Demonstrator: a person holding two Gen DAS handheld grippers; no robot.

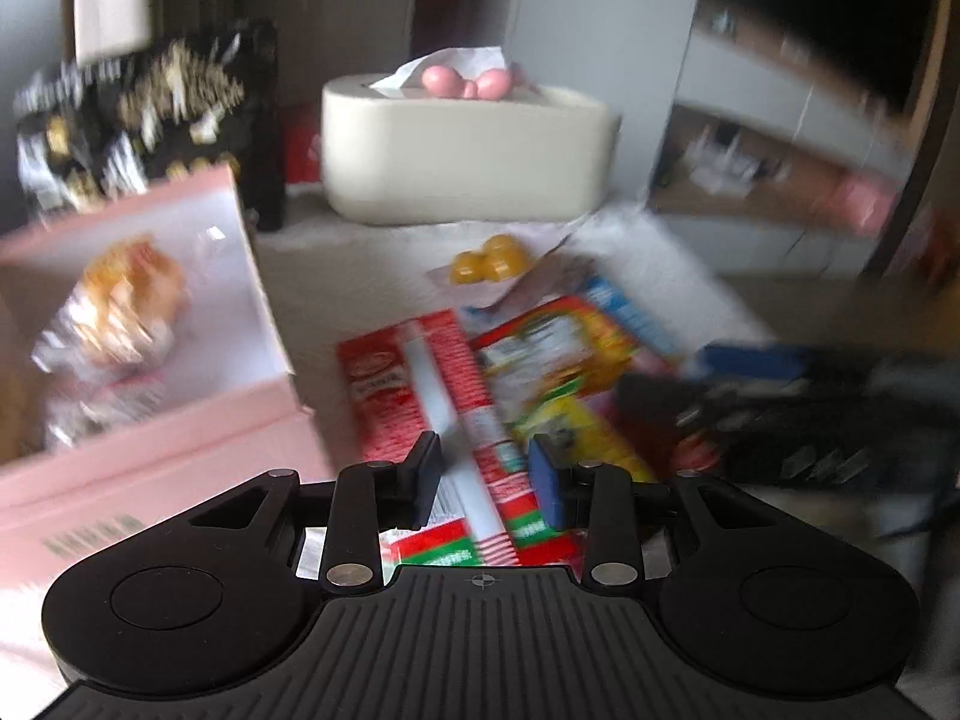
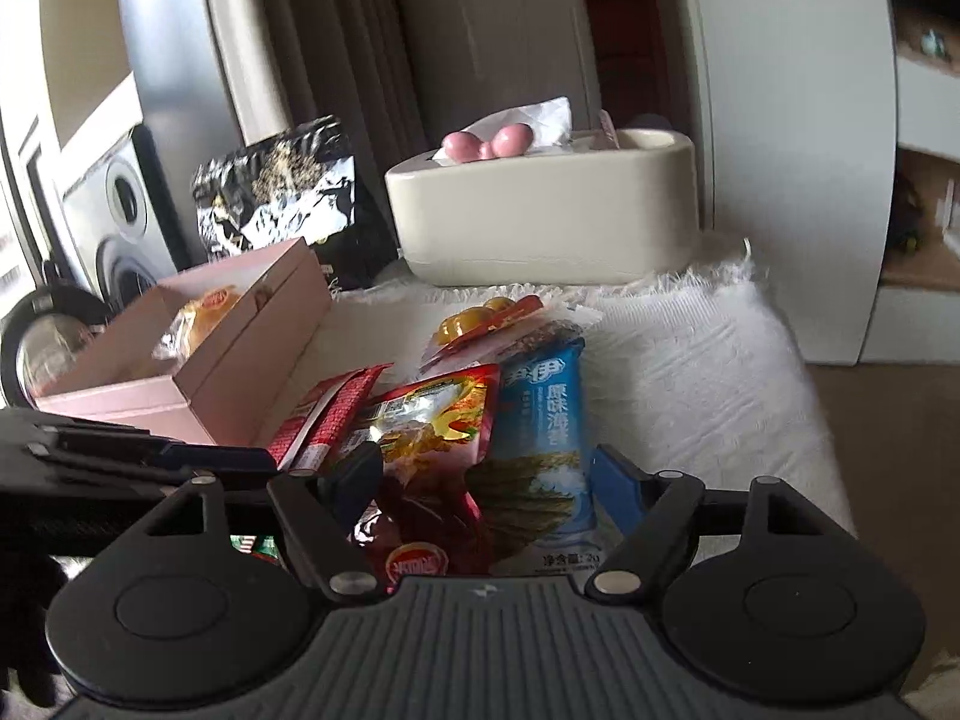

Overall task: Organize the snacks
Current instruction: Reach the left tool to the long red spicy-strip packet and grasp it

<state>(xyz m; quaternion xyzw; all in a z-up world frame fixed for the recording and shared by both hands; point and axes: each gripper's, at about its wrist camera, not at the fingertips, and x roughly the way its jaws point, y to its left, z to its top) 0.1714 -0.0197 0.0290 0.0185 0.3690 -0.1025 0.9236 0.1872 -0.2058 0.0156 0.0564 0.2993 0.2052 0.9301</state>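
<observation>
Glossy crinkled snack packets [image 2: 456, 420], red, blue, yellow, overlapping beside pink box [image 2: 240, 354]

soft daylight | left view motion-blurred | right sharp | fisheye-bowed edges

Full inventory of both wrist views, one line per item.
Box: 1, pink, open, left on the white cloth.
Wrapped pastry: 1, golden, inside the box.
Red packet: 1, flat beside the box.
Red-yellow pouch: 1, in the middle pile.
Blue seaweed packet: 1, right of the pouch.
Jelly cups: yellow, count unclear, behind the pile.
Black-gold bag: 1, upright behind the box.
Tissue box: 1, cream, at the back.
Left hand-held gripper: open over the red packet.
Right hand-held gripper: open over the pile.
</observation>
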